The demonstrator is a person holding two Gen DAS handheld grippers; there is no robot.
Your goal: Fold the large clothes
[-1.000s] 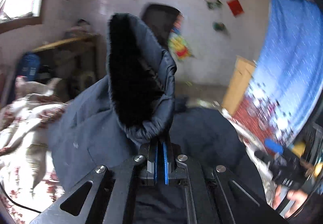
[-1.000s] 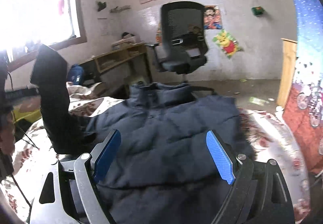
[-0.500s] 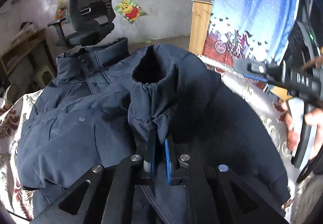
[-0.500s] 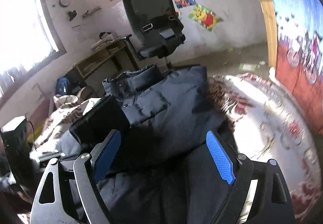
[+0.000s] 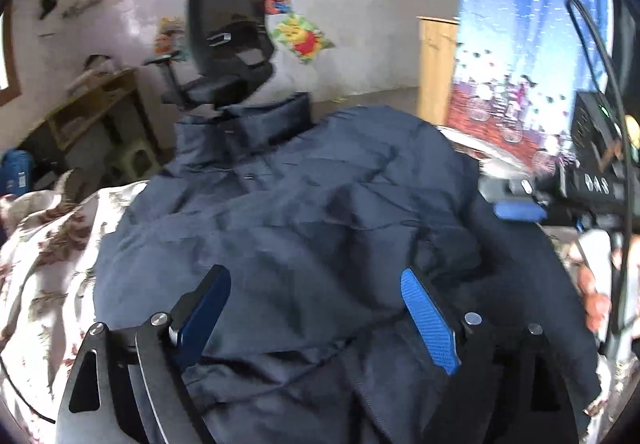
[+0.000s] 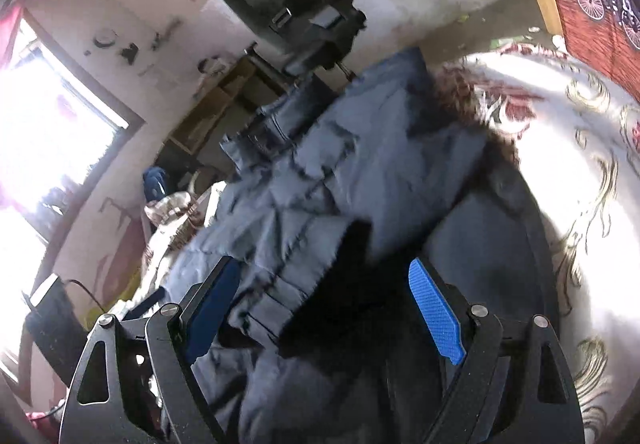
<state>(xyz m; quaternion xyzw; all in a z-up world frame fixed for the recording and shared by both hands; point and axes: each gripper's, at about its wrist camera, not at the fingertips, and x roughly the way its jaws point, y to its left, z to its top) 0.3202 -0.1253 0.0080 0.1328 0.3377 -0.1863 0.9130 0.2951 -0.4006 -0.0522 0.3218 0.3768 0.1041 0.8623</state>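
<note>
Jacket (image 5: 320, 212) beneath left hand-held gripper (image 5: 316, 308), nothing gripped

The left gripper (image 5: 316, 308) has black metal arms with triangular cut-outs, silver screws and blue ribbed pads (image 5: 428, 318). The right gripper (image 6: 326, 312) is built the same; at 3 o'clock in the left view it shows white letters and a black cable.

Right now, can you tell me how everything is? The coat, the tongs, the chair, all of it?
Navy coat: lying flat on the bed, collar up at the far end, a sleeve folded across its front.
Left tongs: open, holding nothing, over the coat.
Right tongs: open, holding nothing, over the coat.
Office chair: upright, nobody sitting.
Flowered bedspread: spread out under the coat.
</note>
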